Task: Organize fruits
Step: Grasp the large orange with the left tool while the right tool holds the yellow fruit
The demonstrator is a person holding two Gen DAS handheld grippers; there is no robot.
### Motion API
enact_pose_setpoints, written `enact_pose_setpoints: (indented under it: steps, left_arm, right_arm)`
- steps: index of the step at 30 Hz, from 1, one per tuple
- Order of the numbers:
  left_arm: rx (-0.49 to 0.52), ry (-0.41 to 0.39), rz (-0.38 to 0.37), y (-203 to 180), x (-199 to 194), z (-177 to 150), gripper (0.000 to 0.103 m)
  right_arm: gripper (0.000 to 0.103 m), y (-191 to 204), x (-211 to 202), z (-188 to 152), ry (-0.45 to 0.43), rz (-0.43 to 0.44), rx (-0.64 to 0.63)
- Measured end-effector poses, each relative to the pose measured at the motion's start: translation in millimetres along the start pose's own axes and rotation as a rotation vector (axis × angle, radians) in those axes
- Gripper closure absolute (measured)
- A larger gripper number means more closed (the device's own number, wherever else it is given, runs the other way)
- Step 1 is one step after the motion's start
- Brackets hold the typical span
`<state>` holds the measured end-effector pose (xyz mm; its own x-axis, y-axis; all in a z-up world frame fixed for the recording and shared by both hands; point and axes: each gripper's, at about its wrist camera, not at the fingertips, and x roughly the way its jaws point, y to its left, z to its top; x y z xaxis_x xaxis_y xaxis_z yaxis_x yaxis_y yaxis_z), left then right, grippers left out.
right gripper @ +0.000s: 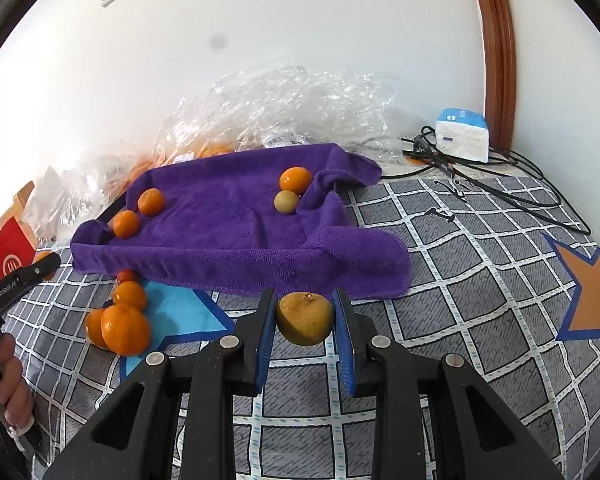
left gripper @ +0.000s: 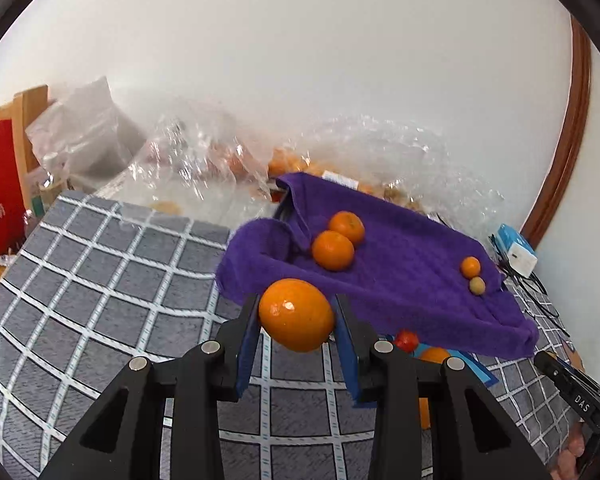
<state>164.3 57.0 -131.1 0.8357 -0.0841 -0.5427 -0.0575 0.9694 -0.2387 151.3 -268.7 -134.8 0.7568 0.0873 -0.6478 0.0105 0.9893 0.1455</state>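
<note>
Tongs, left [left gripper: 296,312]: clenched on a bright orange mandarin [left gripper: 297,314], held clear above the checked grey cloth [left gripper: 112,272]. Tongs, right [right gripper: 305,316]: clenched on a dull yellow-green fruit [right gripper: 305,318], also held off the cloth. Just beyond both lies a purple towel [right gripper: 220,236], spread with raised edges. On its far left sit two mandarins [right gripper: 138,213], touching; on its far right a small orange fruit [right gripper: 295,179] touches a pale yellowish fruit [right gripper: 287,201]. Near the towel's left edge, on a blue star print [right gripper: 172,312], a cluster of oranges [right gripper: 122,322] rests. Crumpled clear plastic bags [right gripper: 292,104] line the far wall.
</note>
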Motion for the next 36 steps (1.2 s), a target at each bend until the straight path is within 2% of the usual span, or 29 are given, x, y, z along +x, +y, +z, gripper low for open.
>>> enact_pose_setpoints:
  steps: [11,32,36]
  left_arm:
    - [0.038,-0.025,0.005,-6,-5,0,0.069]
    - [-0.004,-0.029,-0.02,-4,-9,4,0.069]
    - [0.001,-0.048,0.003,-3,-12,4,0.069]
  right_arm:
    - [0.075,0,-6,-1,-0.028,0.021,0.01]
    - [0.075,-3,-11,2,-0.069,0.012,0.022]
    - [0.075,-1,-13,3,-0.076,0.021,0.015]
